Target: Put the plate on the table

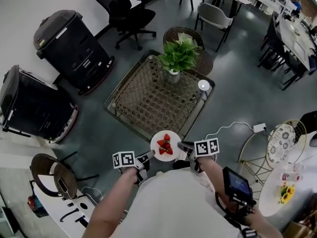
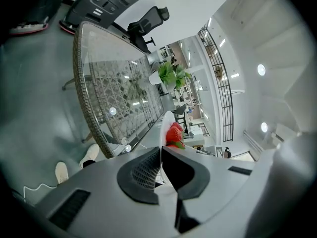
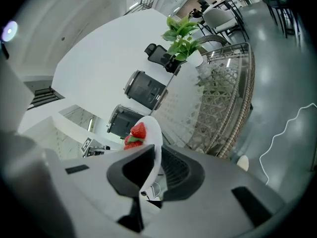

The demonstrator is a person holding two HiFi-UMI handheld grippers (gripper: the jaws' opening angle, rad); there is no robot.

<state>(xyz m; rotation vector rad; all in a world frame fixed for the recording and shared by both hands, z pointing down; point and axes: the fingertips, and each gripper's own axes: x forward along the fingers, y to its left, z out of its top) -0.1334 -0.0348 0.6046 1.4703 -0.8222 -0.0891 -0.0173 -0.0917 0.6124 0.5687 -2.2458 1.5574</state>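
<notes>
White plate [image 1: 155, 143] of strawberries [image 1: 165, 145], level; just beside glass-topped wicker table [image 1: 143, 95]

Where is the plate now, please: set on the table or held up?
Held up: the left gripper and right gripper each clamp the plate by its rim.

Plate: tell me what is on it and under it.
Strawberries lie on the plate; left gripper and right gripper clamp its rim. It hangs at the table's near edge; what lies directly beneath is covered by the plate.
</notes>
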